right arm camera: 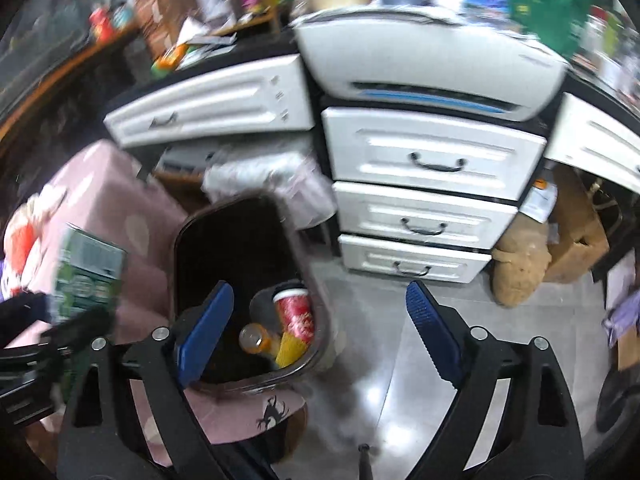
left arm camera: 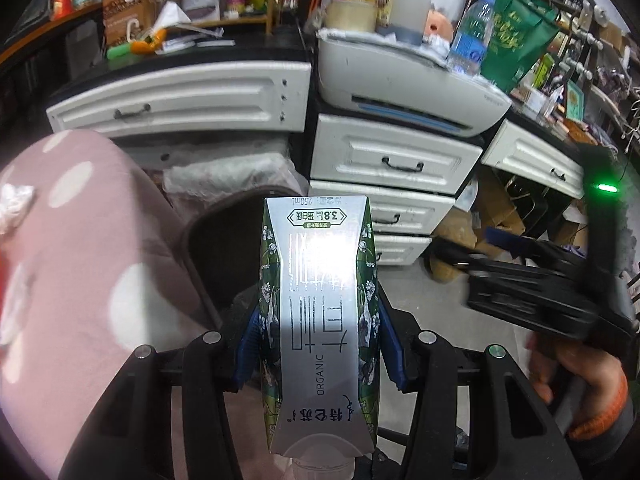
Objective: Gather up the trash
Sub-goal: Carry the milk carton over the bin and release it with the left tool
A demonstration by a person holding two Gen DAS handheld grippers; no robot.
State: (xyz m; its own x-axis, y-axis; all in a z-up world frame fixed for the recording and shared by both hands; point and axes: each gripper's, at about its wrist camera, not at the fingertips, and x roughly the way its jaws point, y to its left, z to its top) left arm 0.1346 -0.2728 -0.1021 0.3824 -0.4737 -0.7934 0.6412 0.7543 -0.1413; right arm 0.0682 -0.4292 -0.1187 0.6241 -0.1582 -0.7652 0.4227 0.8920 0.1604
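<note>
My left gripper [left arm camera: 318, 344] is shut on a silver and green milk carton [left arm camera: 320, 320], held above the dark trash bin [left arm camera: 208, 240]. The carton also shows in the right wrist view [right arm camera: 86, 276], left of the bin [right arm camera: 188, 232]. The bin holds a red cup [right arm camera: 296, 314], an orange bottle [right arm camera: 256, 338] and a yellow wrapper [right arm camera: 290, 350]. My right gripper [right arm camera: 320, 336] is open and empty, over the bin's right rim and the floor. It also shows at the right of the left wrist view [left arm camera: 532, 280].
A pink spotted cushion [left arm camera: 80, 260] lies left of the bin. White drawers [right arm camera: 424, 216] and a printer [right arm camera: 432, 68] stand behind it. Cardboard and a brown sack [right arm camera: 520, 264] sit on the grey floor at right. The desk above is cluttered.
</note>
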